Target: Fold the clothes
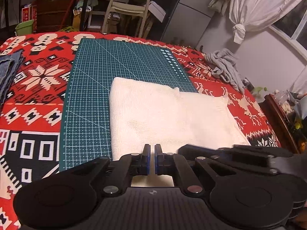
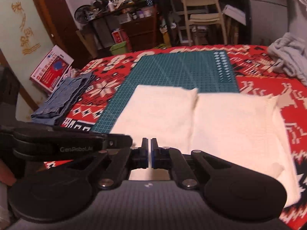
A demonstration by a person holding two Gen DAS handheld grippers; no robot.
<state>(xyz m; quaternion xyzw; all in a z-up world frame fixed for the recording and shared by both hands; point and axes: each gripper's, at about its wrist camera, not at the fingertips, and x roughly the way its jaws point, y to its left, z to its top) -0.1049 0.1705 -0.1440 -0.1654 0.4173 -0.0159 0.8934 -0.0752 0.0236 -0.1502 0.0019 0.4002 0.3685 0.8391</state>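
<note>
Both grippers tilt down and forward over the near edge of the cream knit garment [image 1: 168,115], side by side. Left gripper [image 1: 151,149]: jaws together, only a thin slit between the blue pads, nothing visibly clamped. Right gripper [image 2: 149,143]: jaws likewise together, empty as far as can be seen. In the left wrist view the right gripper shows as a dark blurred bar just right of the left one.

The garment's near edge is hidden under both gripper bodies; whether the tips touch the cloth cannot be told. The right wrist view is motion-blurred.

The garment is folded, soft, ribbed at one hem, lying half on the green gridded cutting mat [image 1: 107,72], half on the red patterned blanket [image 1: 38,76]. Left of the mat: folded blue denim [image 2: 63,99]. Right of the mat: crumpled grey cloth [image 1: 226,65].
</note>
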